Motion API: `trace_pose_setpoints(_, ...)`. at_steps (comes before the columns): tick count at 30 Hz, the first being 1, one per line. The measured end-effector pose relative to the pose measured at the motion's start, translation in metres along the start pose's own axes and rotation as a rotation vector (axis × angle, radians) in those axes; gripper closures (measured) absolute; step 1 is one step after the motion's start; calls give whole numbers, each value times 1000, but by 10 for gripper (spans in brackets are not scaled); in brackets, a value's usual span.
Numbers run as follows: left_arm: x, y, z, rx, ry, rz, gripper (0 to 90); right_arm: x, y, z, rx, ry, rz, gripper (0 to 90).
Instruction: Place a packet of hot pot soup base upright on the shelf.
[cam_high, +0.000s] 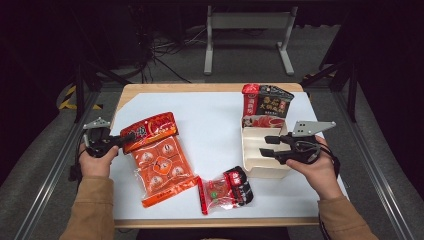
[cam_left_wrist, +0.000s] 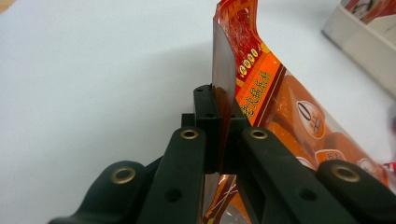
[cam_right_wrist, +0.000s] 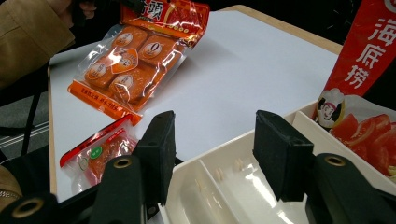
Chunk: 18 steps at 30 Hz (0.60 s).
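My left gripper (cam_high: 125, 138) (cam_left_wrist: 220, 100) is shut on the top edge of a large orange packet (cam_high: 161, 162) (cam_left_wrist: 280, 102) (cam_right_wrist: 126, 60) of wrapped blocks, and that end is lifted off the white table top (cam_high: 215, 125). My right gripper (cam_high: 267, 145) (cam_right_wrist: 217, 133) stands open over the near end of a white divided tray (cam_high: 248, 150) (cam_right_wrist: 243, 186). One jaw is outside the tray's wall and the other inside. Nothing is pinched between them.
A small red packet (cam_high: 226, 190) (cam_right_wrist: 100, 156) lies at the table's front edge. A red packet (cam_high: 250, 100) (cam_right_wrist: 369, 46), a dark packet (cam_high: 274, 102) and a tomato-print packet (cam_high: 262, 121) (cam_right_wrist: 369, 135) stand in the tray's far end. A metal stand (cam_high: 245, 30) is on the floor behind.
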<state>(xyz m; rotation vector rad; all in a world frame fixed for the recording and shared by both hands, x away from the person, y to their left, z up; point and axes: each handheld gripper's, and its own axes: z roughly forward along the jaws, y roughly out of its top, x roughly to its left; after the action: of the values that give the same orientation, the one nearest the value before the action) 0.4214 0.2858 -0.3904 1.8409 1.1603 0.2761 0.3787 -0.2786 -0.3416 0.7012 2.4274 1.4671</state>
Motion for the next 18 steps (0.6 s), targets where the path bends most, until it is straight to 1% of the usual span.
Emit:
trace_pose_setpoints(1,0,0,0,0,0,0,900,0,0,0,0,0,0,490)
trace_pose_setpoints(5,-8,7,-8,-23,-7,26,900,1,1,-1,-1,4,3,502)
trace_pose_setpoints(7,-13,10,-13,-41,-21,33,900,2,2,-3,-3,3,4,508)
trace_pose_setpoints(8,-14,11,-15,-48,-27,30,900,2,2,-3,-4,2,3,508)
trace_pose_setpoints(9,-17,13,-18,-55,-30,37,900,2,2,-4,-6,2,4,509)
trace_pose_setpoints(10,-17,13,-18,-55,-30,37,900,2,2,-4,-6,2,4,509)
trace_pose_setpoints(14,-27,19,-26,-75,-42,55,900,3,3,-5,-7,3,3,509)
trace_pose_setpoints(15,-31,22,-29,-88,-49,73,900,3,3,-5,-6,3,2,509)
trace_pose_setpoints(18,-37,25,-33,-100,-55,87,900,3,3,-5,-6,1,1,509)
